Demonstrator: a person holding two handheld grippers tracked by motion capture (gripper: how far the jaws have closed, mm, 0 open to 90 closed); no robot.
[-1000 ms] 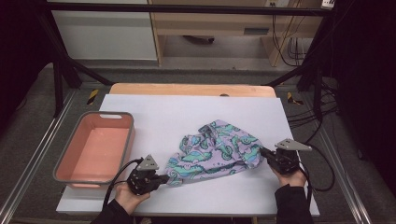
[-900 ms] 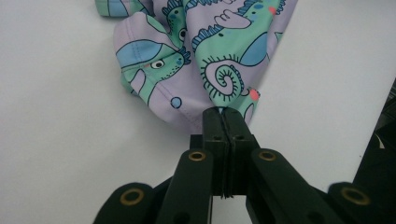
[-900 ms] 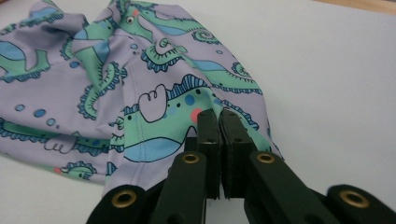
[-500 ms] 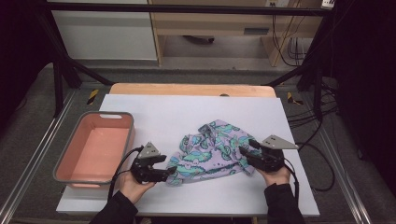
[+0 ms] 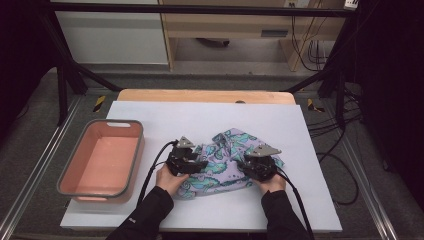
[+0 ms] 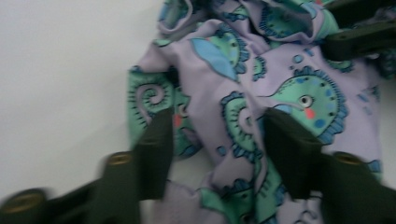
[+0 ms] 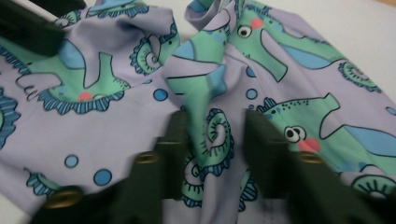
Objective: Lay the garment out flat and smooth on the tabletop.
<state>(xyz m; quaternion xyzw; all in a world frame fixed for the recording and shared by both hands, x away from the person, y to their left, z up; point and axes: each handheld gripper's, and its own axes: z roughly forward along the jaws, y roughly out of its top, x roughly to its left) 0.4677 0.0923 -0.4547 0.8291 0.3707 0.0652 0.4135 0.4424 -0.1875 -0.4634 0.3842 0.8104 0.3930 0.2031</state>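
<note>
A lilac cloth (image 5: 226, 150) printed with green and blue sea creatures lies crumpled on the white mat (image 5: 200, 115). My left gripper (image 5: 202, 164) rests on its left part and my right gripper (image 5: 243, 169) on its right part, tips facing each other. In the left gripper view the left gripper (image 6: 215, 135) straddles a fold of cloth (image 6: 243, 93), jaws apart and not pinching. In the right gripper view the right gripper (image 7: 214, 135) has a raised ridge of cloth (image 7: 201, 88) between narrower jaws. Both pairs of jaws have just been closing around cloth.
A pink basin with a grey rim (image 5: 64, 181) stands on the left of the mat. A wooden board edge (image 5: 200, 95) runs along the back. Cables (image 5: 330, 165) trail at the right. Black frame legs stand behind the table.
Both hands have slid inward from the cloth's outer ends onto its middle. The jaws let go of the ends, opened, then narrowed again. The cloth is bunched narrower.
</note>
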